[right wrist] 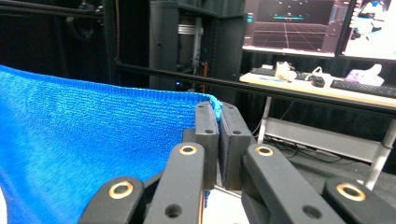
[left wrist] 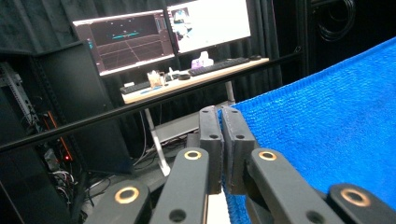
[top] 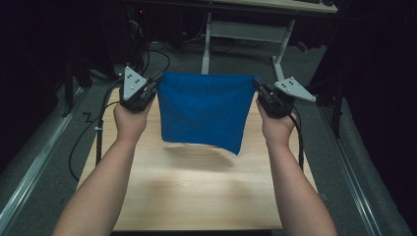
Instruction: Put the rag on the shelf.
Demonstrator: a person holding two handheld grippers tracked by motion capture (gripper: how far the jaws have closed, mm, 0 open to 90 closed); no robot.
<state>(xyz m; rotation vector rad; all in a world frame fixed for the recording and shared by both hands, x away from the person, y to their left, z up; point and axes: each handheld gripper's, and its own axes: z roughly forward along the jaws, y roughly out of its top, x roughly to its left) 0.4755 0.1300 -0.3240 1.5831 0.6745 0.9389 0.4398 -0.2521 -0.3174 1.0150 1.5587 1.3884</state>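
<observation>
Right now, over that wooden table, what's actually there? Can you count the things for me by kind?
Blue towel, hanging in the air, a top corner pinched at each side: 1
Hand-held grippers, jaws shut on the towel's corners: 2, the left gripper and the right gripper
Wooden table below: 1
Total: 4

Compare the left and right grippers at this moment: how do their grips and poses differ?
The left gripper pinches the blue cloth's top left corner; the right gripper pinches its top right corner. The left gripper's grey plate faces the camera flatter; the right gripper's plate tilts outward. Both are shut on the cloth, holding it taut above the table.
</observation>
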